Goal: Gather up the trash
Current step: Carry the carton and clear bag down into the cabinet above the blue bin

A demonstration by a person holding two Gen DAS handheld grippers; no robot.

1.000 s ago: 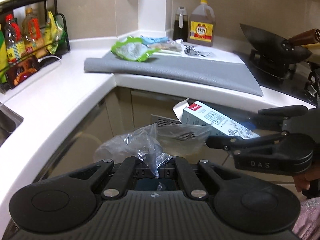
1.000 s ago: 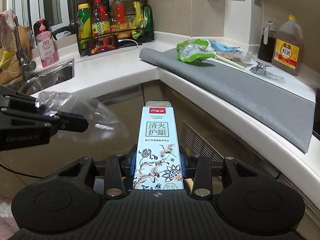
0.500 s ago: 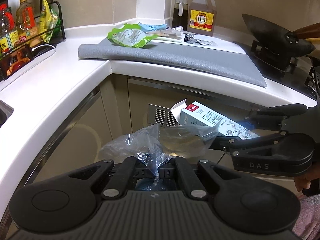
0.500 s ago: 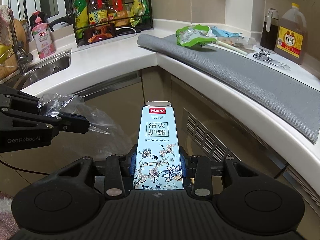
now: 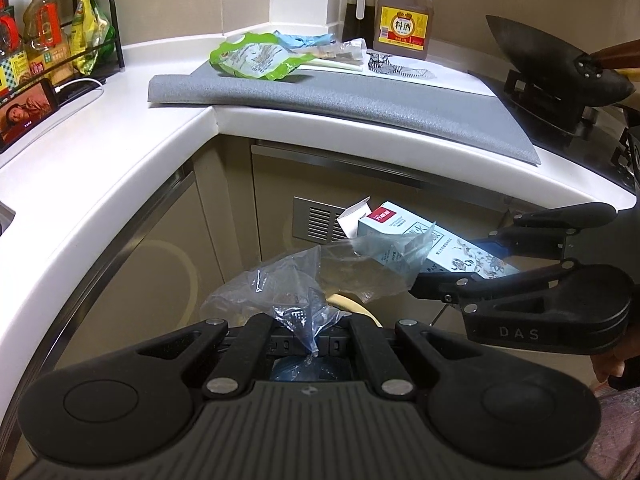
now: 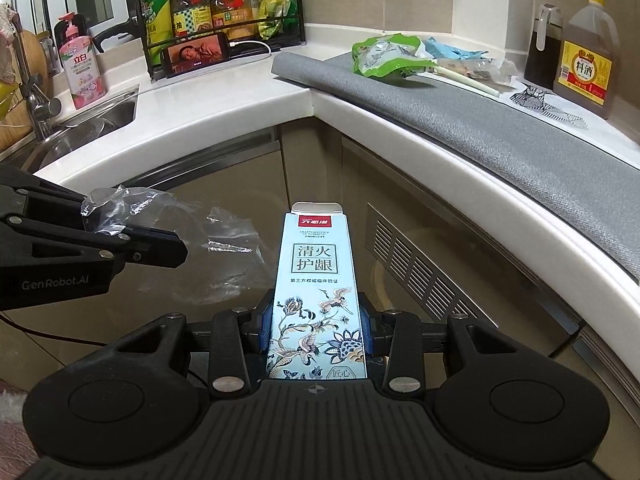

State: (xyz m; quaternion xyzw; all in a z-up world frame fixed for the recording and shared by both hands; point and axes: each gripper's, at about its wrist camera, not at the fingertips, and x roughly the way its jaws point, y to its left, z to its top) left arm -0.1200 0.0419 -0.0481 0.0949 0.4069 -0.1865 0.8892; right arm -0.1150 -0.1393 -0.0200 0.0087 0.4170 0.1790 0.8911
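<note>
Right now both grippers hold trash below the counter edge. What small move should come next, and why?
Probably lower both a little further: the left gripper pinches the plastic wrap, the right gripper clamps the box, and no bin shows yet.

Both wrist views look down-forward, close; both share the grey mat (image 5: 360,100) (image 6: 480,128).

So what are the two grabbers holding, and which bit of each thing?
The left gripper pinches the clear plastic bag by a bunched corner. The right gripper clamps the light blue carton across its bottom end.
</note>
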